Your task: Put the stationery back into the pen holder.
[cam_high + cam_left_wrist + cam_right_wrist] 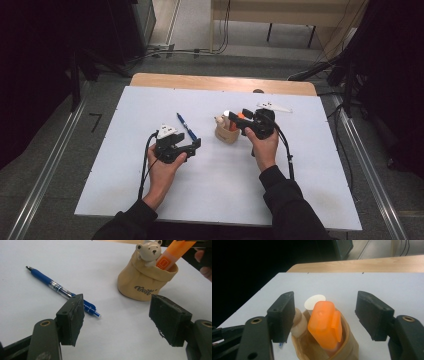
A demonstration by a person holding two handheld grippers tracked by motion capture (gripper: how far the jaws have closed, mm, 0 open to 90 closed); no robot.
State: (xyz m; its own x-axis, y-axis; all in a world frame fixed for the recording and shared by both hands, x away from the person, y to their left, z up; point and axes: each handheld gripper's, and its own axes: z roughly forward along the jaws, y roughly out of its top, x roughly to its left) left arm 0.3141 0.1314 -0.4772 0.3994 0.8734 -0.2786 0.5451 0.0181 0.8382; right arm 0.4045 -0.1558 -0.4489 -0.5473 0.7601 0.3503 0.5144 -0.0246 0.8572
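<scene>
A tan pouch-shaped pen holder [226,135] with a small bear figure [149,251] on its rim stands at mid-table. An orange highlighter [325,323] leans inside it, beside a white round-topped item [314,301]. My right gripper [239,120] hovers over the holder, open, one jaw on each side of the highlighter's cap without touching it. A blue pen [186,126] lies flat on the table to the holder's left. My left gripper [196,145] is open and empty just in front of the pen's near end [91,310].
The white tabletop [300,190] has a wooden strip [220,82] along its far edge. Dark curtains hang at both sides, and floor rails run along the table. Cables lie on the floor behind, near another desk.
</scene>
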